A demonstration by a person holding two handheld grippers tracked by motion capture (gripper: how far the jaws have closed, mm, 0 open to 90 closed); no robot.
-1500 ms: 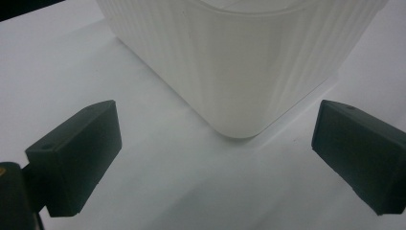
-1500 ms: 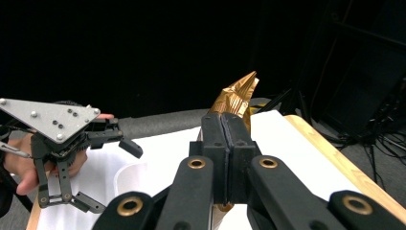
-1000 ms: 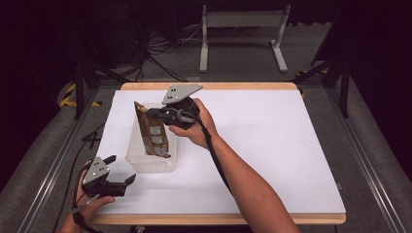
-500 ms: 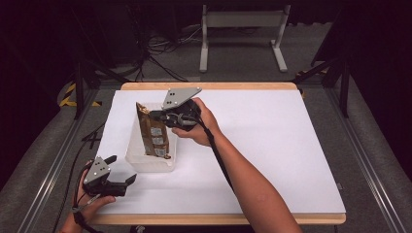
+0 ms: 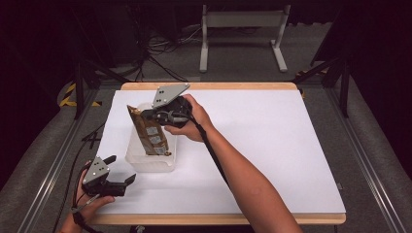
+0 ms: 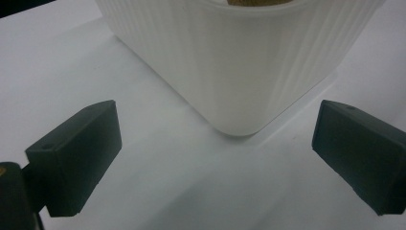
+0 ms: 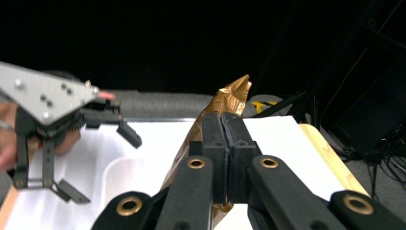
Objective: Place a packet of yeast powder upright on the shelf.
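A gold-brown foil packet [image 5: 151, 135] stands tilted in a white ribbed tub [image 5: 145, 164] at the left of the table. Its lower end is inside the tub. My right gripper [image 5: 144, 115] is shut on the packet's upper part, and in the right gripper view the closed jaws [image 7: 223, 125] pinch the crinkled foil [image 7: 232, 96]. My left gripper [image 5: 122, 177] rests open near the table's front left corner, pointing at the tub. In the left gripper view the tub's rounded corner [image 6: 239, 67] sits just beyond my open left gripper [image 6: 215, 158], with nothing between its pads.
The white table top [image 5: 272, 145] stretches to the right of the tub. A wooden edge [image 5: 218, 86] runs along the back. Beyond it, a metal stand [image 5: 243, 29] and cables lie on the dark floor. A person's right forearm [image 5: 243, 179] crosses the table's front middle.
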